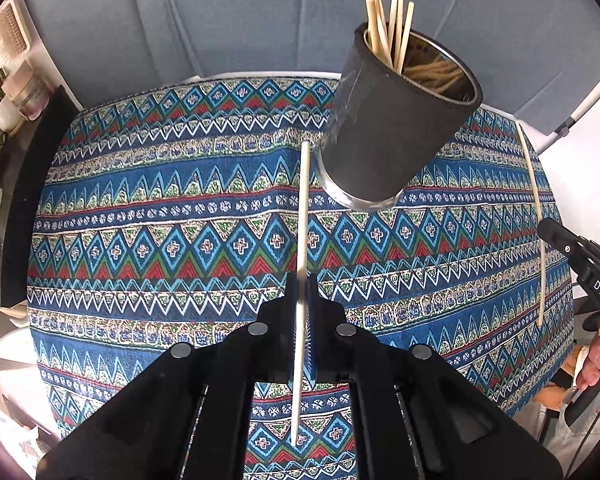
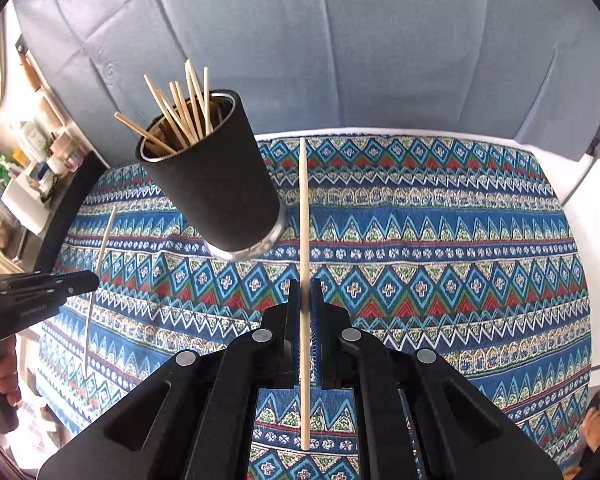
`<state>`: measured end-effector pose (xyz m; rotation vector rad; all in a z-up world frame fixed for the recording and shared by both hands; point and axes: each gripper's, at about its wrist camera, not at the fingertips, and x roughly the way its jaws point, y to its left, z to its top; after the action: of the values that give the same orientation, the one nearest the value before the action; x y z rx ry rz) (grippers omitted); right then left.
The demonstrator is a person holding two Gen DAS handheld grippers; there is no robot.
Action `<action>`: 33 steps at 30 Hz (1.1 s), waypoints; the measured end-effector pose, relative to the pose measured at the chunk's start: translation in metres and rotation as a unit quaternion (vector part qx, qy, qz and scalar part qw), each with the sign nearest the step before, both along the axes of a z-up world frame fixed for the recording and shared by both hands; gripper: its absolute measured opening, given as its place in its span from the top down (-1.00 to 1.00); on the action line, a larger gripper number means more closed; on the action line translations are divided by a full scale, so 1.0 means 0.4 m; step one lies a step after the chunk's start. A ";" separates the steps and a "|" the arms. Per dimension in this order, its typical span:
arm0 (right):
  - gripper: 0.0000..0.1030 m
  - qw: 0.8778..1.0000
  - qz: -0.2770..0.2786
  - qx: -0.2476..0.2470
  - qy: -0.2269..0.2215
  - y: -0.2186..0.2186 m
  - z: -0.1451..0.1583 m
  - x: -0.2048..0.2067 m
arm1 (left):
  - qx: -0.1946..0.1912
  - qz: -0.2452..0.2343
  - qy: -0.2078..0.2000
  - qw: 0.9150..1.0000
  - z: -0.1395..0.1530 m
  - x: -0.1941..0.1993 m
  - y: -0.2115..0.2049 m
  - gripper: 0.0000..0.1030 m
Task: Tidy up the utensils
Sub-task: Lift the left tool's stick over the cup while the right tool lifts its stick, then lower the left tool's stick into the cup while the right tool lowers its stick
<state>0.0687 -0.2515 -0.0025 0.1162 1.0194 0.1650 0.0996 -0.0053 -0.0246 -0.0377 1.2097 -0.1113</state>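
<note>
A black cup (image 1: 396, 120) with several wooden chopsticks in it stands on the patterned tablecloth (image 1: 180, 220); it also shows in the right wrist view (image 2: 216, 184). My left gripper (image 1: 302, 284) is shut on a pale chopstick (image 1: 303, 208) that points ahead, its tip just left of the cup's base. My right gripper (image 2: 306, 288) is shut on another chopstick (image 2: 304, 208), held just right of the cup. In the left wrist view the right gripper (image 1: 548, 226) shows at the right edge with its chopstick (image 1: 538, 216). In the right wrist view the left gripper (image 2: 94, 280) shows at the left with its chopstick (image 2: 98, 272).
A blue-grey padded backrest (image 2: 340, 60) rises behind the table. A dark panel (image 1: 36, 200) and shelves with small items (image 1: 8, 92) stand at the left. A white surface and a metal frame (image 2: 596, 148) are at the right.
</note>
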 end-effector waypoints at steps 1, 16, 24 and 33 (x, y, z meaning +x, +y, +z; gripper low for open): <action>0.91 1.000 0.002 0.001 -0.005 0.002 0.010 0.005 | 0.000 0.001 -0.007 1.000 0.019 0.008 0.003 0.91; 0.90 0.997 0.050 -0.011 -0.056 0.097 0.138 0.100 | 0.002 0.014 -0.115 0.993 0.262 0.054 0.014 0.91; 0.90 0.994 0.061 0.012 -0.085 0.117 0.199 0.153 | -0.034 0.007 -0.157 0.987 0.358 0.116 -0.015 0.91; 0.90 0.989 0.075 0.086 -0.090 0.117 0.214 0.242 | -0.085 -0.036 -0.207 0.974 0.419 0.189 -0.066 0.91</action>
<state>0.1655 -0.2049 0.0830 0.1776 0.8327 0.3940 0.1750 -0.0317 0.1429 -0.1147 0.7831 -0.2726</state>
